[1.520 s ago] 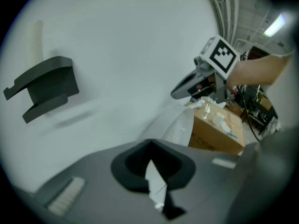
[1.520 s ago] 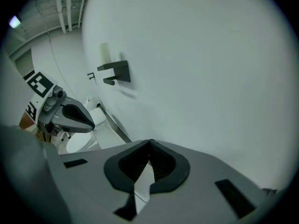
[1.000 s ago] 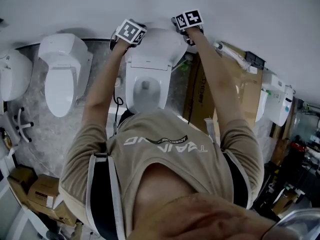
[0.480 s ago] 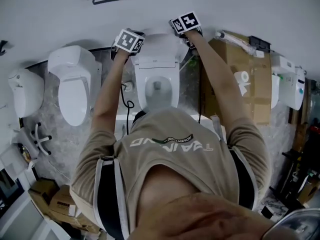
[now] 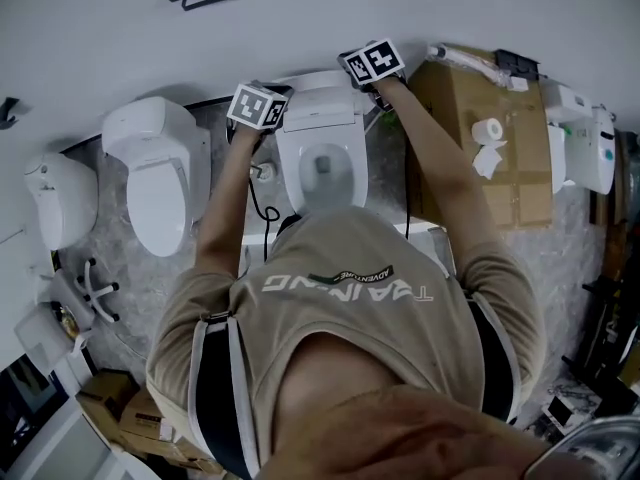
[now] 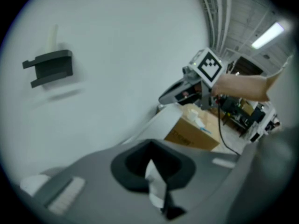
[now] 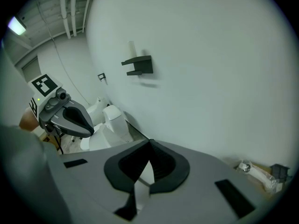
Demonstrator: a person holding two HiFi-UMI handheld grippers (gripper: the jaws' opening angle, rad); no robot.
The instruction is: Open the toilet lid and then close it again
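1. Toilet [image 5: 322,168] bowl exposed; lid [image 5: 318,90] upright against the wall.
2. Left gripper [image 5: 262,103] and right gripper [image 5: 368,65] at lid's top corners, each set of jaws nipped on its white edge.

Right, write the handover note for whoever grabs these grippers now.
Lid: raised, upright behind the middle toilet's bowl.
Left gripper: jaws nearly together on a thin white strip, apparently the lid's left edge.
Right gripper: the same, at the right edge.
Done: opening.
Left: lower the lid shut, then release.
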